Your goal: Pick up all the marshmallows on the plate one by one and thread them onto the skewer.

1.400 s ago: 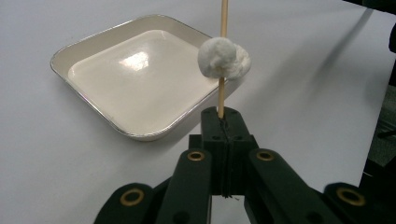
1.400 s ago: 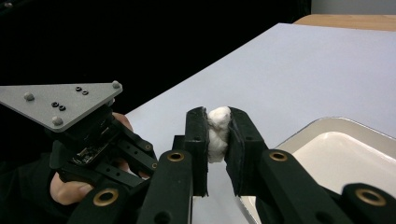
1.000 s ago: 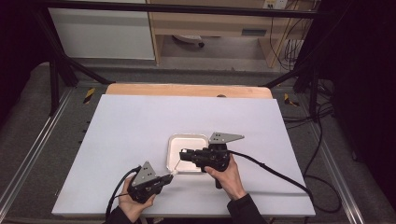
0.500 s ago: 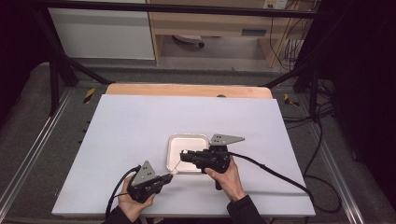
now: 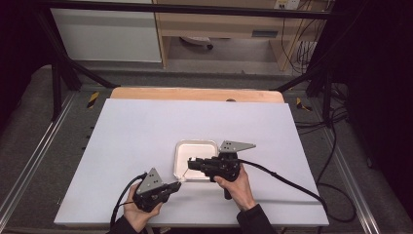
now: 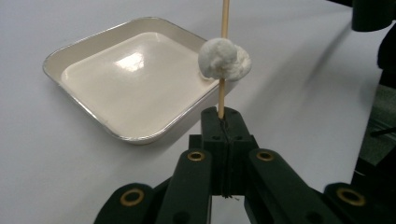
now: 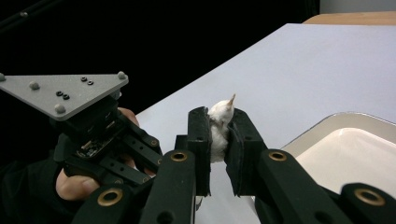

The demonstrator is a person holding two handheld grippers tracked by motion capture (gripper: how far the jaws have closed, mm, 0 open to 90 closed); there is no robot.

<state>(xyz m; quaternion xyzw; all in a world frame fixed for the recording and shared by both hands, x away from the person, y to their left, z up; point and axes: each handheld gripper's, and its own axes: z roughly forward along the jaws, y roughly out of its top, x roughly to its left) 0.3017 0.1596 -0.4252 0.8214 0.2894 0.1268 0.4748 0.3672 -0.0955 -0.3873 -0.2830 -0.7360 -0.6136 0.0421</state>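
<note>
**Marshmallow pinched on the skewer, pull runs along the stick**

While our left gripper clamps the near end of the skewer with jaws fully shut, the stick's long axis runs from it toward 12 o'clock in the left gripper view. We judge the coming pull must follow that axis. Farther up the stick sits the marshmallow, squeezed between the narrowed jaws of our right gripper, the pointed tip poking out beyond. Past both, at 10 o'clock, lies the empty white tray, just beside the marshmallow
</note>
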